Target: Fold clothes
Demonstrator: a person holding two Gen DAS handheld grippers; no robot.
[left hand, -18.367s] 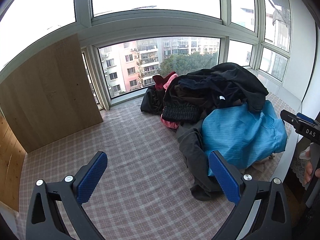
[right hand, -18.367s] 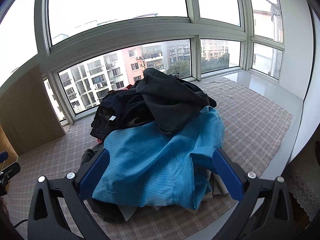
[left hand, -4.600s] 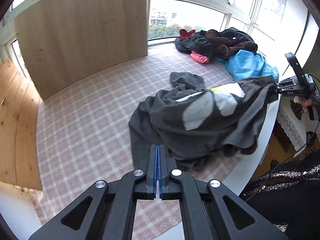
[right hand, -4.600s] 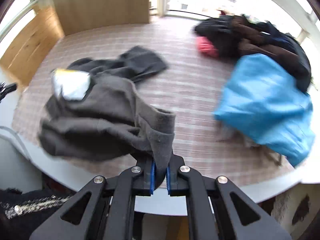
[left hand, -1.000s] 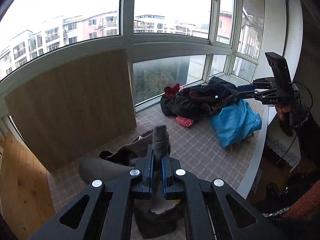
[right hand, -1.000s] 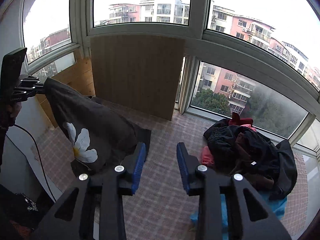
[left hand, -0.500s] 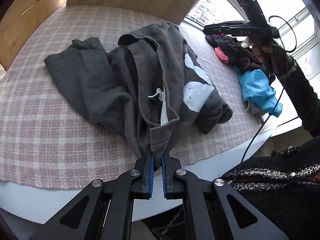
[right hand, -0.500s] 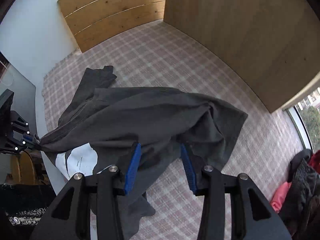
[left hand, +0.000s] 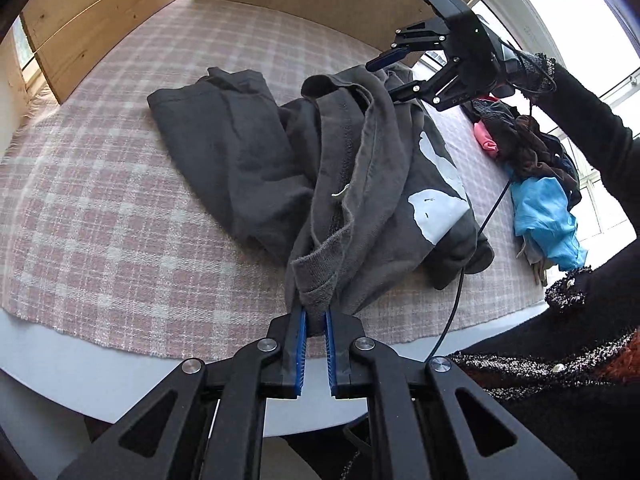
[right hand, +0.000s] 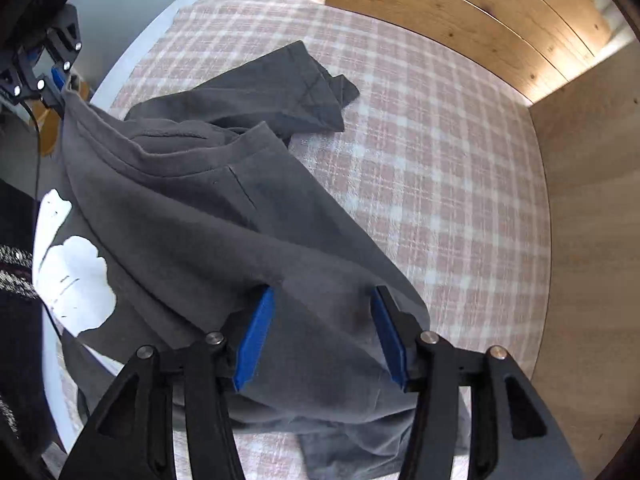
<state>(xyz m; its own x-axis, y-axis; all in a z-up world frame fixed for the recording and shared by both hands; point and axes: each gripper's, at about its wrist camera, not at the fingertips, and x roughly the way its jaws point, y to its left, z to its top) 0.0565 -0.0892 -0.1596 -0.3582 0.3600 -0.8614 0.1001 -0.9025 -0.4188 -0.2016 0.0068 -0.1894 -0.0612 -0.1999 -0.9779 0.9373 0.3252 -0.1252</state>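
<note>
Two grippers work a dark grey sweatshirt (left hand: 360, 184) crumpled on the checked cloth (left hand: 100, 208): the left gripper (left hand: 316, 344) pinches its ribbed hem at the table edge, while the right gripper (right hand: 320, 336) hovers spread wide over the fabric, gripping nothing. Only the left wrist view shows the clothes pile (left hand: 536, 184) beyond.

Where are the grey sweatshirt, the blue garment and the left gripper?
grey sweatshirt (left hand: 360, 184): left wrist view, bunched body.
blue garment (left hand: 544, 216): left wrist view, top of heap.
left gripper (left hand: 316, 320): left wrist view, between fingertips.

Dark grey sweatshirt (left hand: 360, 168) with white print on pink-and-white checked cloth (left hand: 100, 216); blue-padded black claws.
</note>
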